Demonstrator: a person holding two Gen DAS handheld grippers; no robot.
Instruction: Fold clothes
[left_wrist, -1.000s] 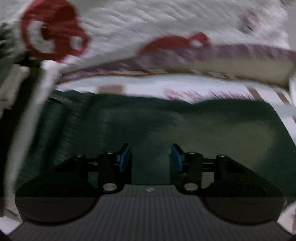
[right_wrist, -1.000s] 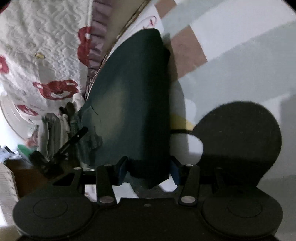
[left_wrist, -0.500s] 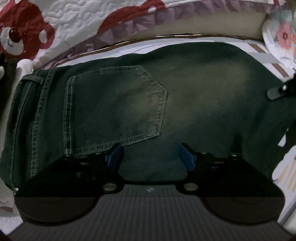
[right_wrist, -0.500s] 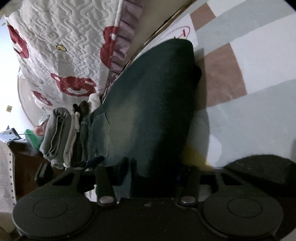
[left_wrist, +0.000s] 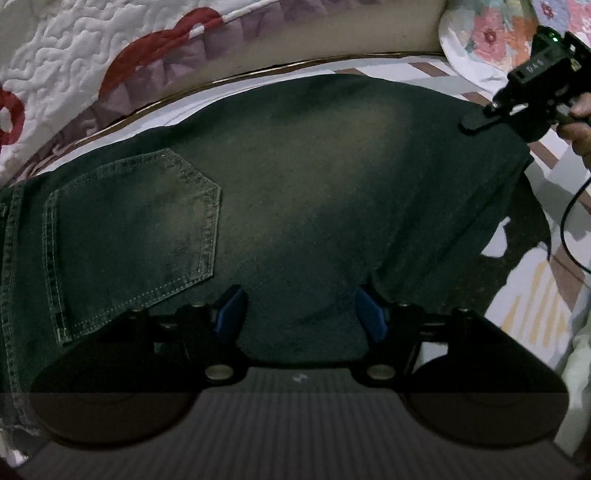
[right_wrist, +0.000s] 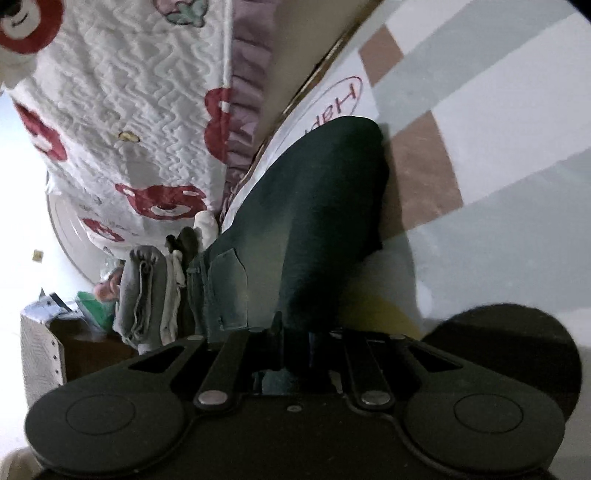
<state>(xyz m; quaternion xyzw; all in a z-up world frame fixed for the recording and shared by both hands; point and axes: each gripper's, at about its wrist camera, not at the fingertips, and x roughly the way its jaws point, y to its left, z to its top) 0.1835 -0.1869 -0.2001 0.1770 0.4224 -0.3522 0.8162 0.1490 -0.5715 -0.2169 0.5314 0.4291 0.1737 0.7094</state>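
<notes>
1. Closest to you, your left gripper (left_wrist: 297, 314) stands with its blue fingertips (left_wrist: 229, 308) spread wide, set over the near edge of the dark green jeans (left_wrist: 314, 192) without pinching the cloth.
2. Your right gripper (right_wrist: 295, 338) has its jaws drawn narrow and clamped on the hem end of the jeans; from the left wrist view it (left_wrist: 517, 96) sits at the far right end of the garment, a hand (left_wrist: 580, 125) behind it and a black cable (left_wrist: 561, 225) hanging down.
3. Spread flat on the striped mat (right_wrist: 498, 155), the jeans lie lengthwise along the mat's far edge, back pocket (left_wrist: 136, 229) up, waistband at the left end.
4. Past the waistband, a stack of folded clothes (right_wrist: 147, 291) in grey and white sits just beside the jeans.
5. Behind the mat's far edge rises a white quilted cover (right_wrist: 140, 110) with red bear faces and a purple ruffle (right_wrist: 243, 96).
6. At far right, a flowered pillow (left_wrist: 495, 40) rests by the cover's end.
</notes>
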